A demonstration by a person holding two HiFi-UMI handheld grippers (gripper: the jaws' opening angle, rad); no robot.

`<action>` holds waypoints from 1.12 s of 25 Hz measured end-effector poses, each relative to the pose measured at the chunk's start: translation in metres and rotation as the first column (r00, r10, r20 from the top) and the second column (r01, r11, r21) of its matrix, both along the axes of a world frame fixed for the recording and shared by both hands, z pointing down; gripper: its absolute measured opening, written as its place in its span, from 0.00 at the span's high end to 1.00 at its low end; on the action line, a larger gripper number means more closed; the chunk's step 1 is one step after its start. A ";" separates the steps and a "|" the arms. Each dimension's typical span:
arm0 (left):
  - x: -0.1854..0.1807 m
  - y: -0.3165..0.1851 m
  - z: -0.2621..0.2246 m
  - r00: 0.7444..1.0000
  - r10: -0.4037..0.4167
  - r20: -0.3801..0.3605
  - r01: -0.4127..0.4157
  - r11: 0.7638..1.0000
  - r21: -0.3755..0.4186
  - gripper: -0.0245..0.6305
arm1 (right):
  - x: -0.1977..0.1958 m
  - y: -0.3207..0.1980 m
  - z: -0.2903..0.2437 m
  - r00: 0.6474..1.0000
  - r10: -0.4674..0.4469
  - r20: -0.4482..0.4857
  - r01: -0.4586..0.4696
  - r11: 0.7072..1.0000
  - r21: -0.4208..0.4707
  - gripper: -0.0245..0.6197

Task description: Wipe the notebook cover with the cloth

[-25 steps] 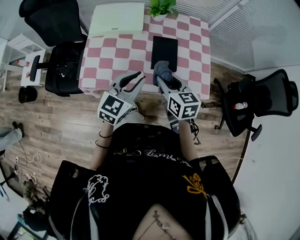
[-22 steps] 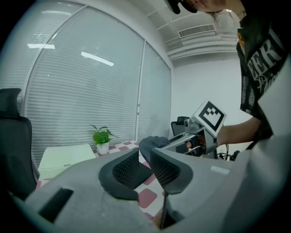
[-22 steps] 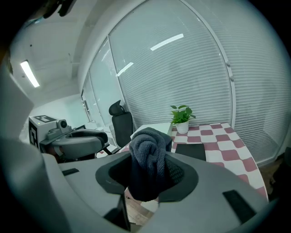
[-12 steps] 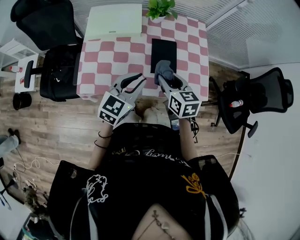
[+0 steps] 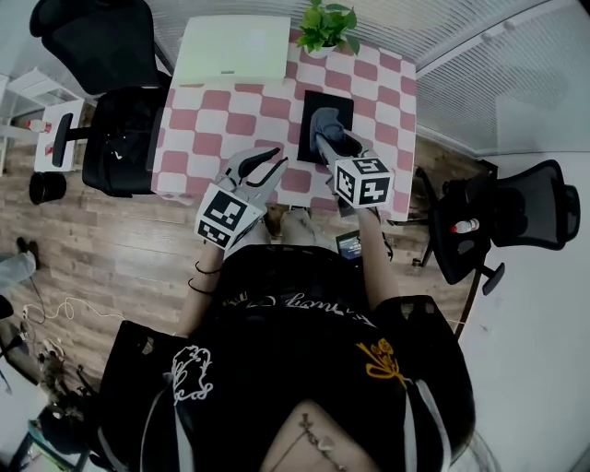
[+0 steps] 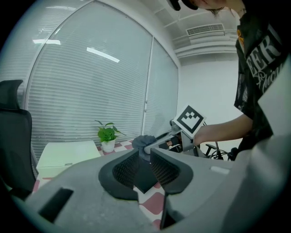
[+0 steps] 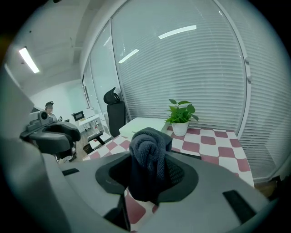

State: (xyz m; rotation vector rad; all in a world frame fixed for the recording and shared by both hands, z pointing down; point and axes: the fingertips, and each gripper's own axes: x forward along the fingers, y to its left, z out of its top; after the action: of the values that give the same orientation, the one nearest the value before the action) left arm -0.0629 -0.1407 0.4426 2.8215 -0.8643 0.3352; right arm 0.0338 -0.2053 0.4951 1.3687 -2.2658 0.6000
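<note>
A black notebook (image 5: 342,103) lies on the pink-and-white checkered table (image 5: 198,120), right of the middle. A dark grey knitted cloth (image 5: 329,120) is bunched between the jaws of my right gripper (image 5: 327,135), which hovers over the notebook's middle. In the right gripper view the cloth (image 7: 148,154) fills the gap of the right gripper (image 7: 152,170) and hides what lies beneath. My left gripper (image 5: 265,164) stands open and empty over the table's front edge, left of the notebook. In the left gripper view the left gripper (image 6: 141,159) points toward the cloth (image 6: 142,142).
A pale flat box (image 5: 232,48) sits at the table's back left and a potted plant (image 5: 327,26) at the back edge. Black office chairs stand to the left (image 5: 115,101) and right (image 5: 516,207) of the table on a wood floor.
My right gripper has carried the cloth forward from the table's front edge to over the notebook. The left gripper has followed a little way forward, still open.
</note>
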 end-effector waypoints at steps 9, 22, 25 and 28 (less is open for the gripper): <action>0.010 -0.034 0.004 0.997 -0.071 0.028 0.072 0.997 -0.005 0.85 | 0.004 -0.079 0.052 0.998 -0.052 -0.028 0.050 0.997 -0.056 0.76; 0.021 -0.057 0.013 0.994 -0.060 0.089 0.062 0.998 -0.023 0.85 | 0.004 -0.138 0.141 0.999 -0.030 -0.012 0.026 0.967 -0.253 0.76; 0.027 -0.060 0.015 0.995 -0.043 0.090 0.045 0.999 -0.029 0.85 | 0.015 -0.138 0.148 1.000 0.009 0.015 -0.005 0.962 -0.273 0.77; 0.035 -0.061 0.015 0.996 -0.017 0.089 0.020 0.999 -0.030 0.85 | 0.035 -0.140 0.148 0.998 0.062 0.014 -0.056 0.959 -0.278 0.77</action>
State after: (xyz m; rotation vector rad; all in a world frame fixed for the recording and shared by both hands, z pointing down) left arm -0.0276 -0.2022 0.4580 2.7867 -0.8945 0.4711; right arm 0.0685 -0.3454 0.6431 1.2981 -2.0678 0.9188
